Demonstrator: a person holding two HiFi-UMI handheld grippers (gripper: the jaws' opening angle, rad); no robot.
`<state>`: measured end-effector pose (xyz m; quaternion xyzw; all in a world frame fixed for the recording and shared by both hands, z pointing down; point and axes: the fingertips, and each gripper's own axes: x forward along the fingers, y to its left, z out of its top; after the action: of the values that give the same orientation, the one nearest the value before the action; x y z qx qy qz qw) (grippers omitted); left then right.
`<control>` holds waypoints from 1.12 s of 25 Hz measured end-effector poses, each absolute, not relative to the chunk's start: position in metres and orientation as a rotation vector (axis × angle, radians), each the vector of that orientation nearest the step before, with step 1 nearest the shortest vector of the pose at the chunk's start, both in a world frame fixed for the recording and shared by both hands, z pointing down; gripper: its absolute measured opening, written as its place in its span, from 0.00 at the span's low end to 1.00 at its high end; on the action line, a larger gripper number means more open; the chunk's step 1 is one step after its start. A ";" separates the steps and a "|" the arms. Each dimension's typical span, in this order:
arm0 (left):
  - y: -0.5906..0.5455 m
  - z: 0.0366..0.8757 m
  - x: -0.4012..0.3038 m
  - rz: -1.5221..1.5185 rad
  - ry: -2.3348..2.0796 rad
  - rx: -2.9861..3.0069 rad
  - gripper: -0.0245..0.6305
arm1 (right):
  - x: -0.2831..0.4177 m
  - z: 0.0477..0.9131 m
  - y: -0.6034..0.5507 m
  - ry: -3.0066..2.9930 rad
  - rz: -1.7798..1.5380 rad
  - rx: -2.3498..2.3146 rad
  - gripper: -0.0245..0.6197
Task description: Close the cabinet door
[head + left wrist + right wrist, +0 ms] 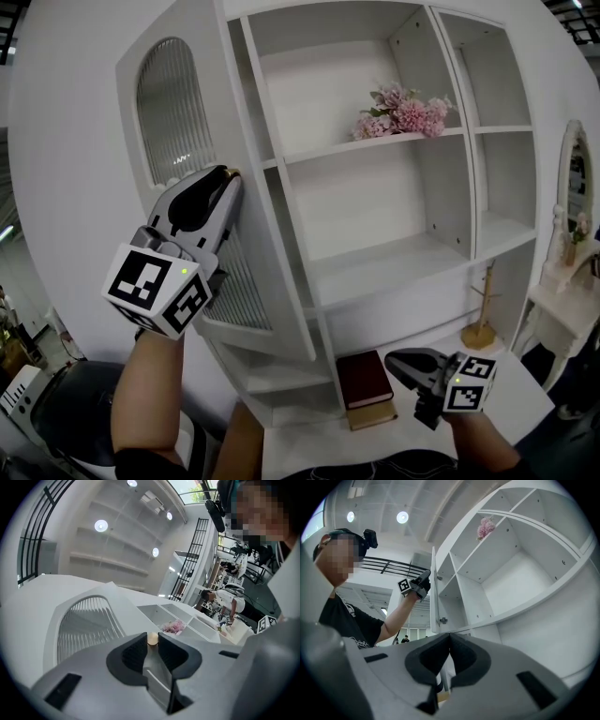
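Cabinet door (178, 103) stands open at upper left of the head view, angled away from the white cabinet (375, 187) — its lower panel is masked by the left gripper (228, 178). That gripper's jaws are clamped on the door's small knob (152, 638), of which only the tip shows between the pads. Right gripper (392, 361), lower right, is pinched closed on nothing, just beside a dark red book (364, 378). The right gripper view shows the door edge-on only.

Bright, even light; fisheye-warped edges
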<state>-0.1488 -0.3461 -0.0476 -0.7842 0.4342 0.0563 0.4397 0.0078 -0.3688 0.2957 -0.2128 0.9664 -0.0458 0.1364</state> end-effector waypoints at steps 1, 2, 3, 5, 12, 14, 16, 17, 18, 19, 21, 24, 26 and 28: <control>-0.350 -0.048 -0.147 0.134 1.081 -1.946 0.15 | 0.008 0.296 -0.371 2.798 -0.132 -0.615 0.05; -0.353 -0.048 -0.146 0.130 1.082 -1.944 0.15 | 0.009 0.297 -0.373 2.798 -0.132 -0.613 0.05; -0.356 -0.048 -0.144 0.129 1.083 -1.942 0.15 | 0.009 0.298 -0.375 2.798 -0.133 -0.612 0.05; -0.362 -0.048 -0.142 0.142 1.084 -1.942 0.15 | 0.010 0.300 -0.381 2.798 -0.139 -0.610 0.05; -0.385 -0.048 -0.136 0.125 1.104 -1.925 0.15 | 0.008 0.312 -0.400 2.802 -0.184 -0.589 0.05; -0.392 -0.048 -0.134 0.119 1.107 -1.918 0.15 | 0.008 0.315 -0.404 2.802 -0.194 -0.582 0.05; -0.400 -0.048 -0.133 0.119 1.113 -1.917 0.15 | 0.007 0.320 -0.409 2.804 -0.212 -0.576 0.05; -0.404 -0.048 -0.132 0.119 1.116 -1.919 0.15 | 0.007 0.323 -0.412 2.806 -0.223 -0.575 0.05; -0.408 -0.048 -0.132 0.117 1.120 -1.923 0.15 | 0.007 0.325 -0.415 2.808 -0.235 -0.574 0.05; -0.411 -0.049 -0.132 0.116 1.124 -1.927 0.15 | 0.007 0.328 -0.417 2.810 -0.245 -0.572 0.05; -0.418 -0.049 -0.131 0.115 1.135 -1.930 0.16 | 0.008 0.331 -0.420 2.812 -0.260 -0.568 0.05; -0.428 -0.049 -0.131 0.113 1.156 -1.930 0.16 | 0.012 0.333 -0.425 2.809 -0.270 -0.556 0.05; -0.436 -0.049 -0.130 0.101 1.173 -1.930 0.16 | 0.014 0.335 -0.427 2.810 -0.277 -0.550 0.05; -0.443 -0.048 -0.129 0.087 1.191 -1.923 0.16 | 0.016 0.337 -0.429 2.813 -0.282 -0.544 0.05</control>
<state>-0.1289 -0.4429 -0.0485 -0.7689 0.4763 0.0348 0.4251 0.0161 -0.4287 0.3367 -0.1872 0.9687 -0.0971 0.1310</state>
